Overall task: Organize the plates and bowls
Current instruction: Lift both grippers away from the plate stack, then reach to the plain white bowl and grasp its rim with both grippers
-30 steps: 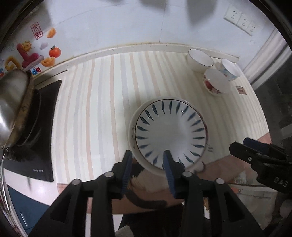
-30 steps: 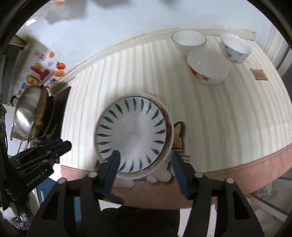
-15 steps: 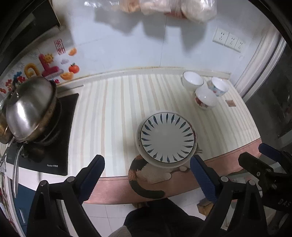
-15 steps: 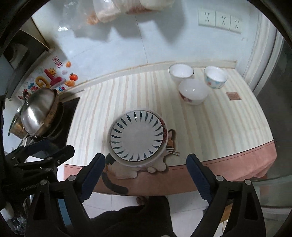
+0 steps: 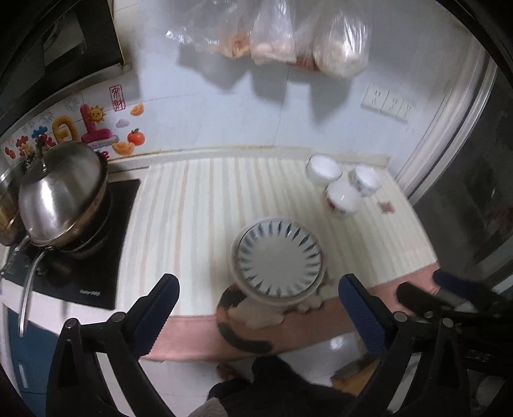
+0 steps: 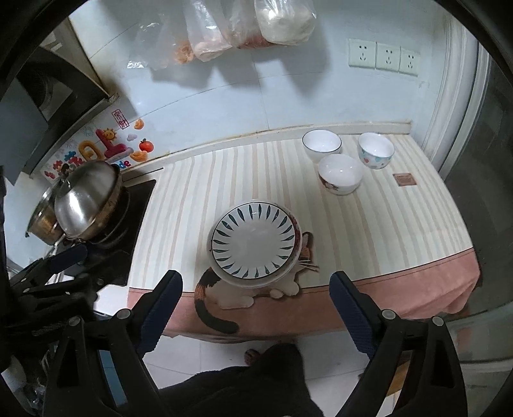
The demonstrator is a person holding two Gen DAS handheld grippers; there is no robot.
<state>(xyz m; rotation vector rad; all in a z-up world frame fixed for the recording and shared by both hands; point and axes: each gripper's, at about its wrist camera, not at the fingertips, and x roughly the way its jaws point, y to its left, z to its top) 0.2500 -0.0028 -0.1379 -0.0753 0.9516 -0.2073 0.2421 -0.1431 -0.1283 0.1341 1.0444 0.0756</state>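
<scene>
A white plate with blue leaf marks (image 5: 278, 256) (image 6: 254, 241) lies on top of a plate stack near the counter's front edge, over a cat picture on the cloth. Three bowls stand at the back right: a plain white one (image 6: 321, 144), a dotted one (image 6: 375, 153), and a white one with red print (image 6: 340, 173); they also show in the left wrist view (image 5: 342, 199). My left gripper (image 5: 258, 316) and right gripper (image 6: 256, 312) are both wide open and empty, held back from the counter, apart from the plates.
A steel pot with a lid (image 6: 85, 200) (image 5: 62, 195) sits on a black cooktop (image 5: 96, 256) at the left. The striped cloth (image 6: 250, 173) covers the counter. Plastic bags (image 6: 243, 29) hang on the wall. Sockets (image 6: 383, 57) are at the right.
Both grippers have opened wide and pulled back and up from the plate stack. The blue-leaf plate stays on the stack, and more of the wall and floor shows now.
</scene>
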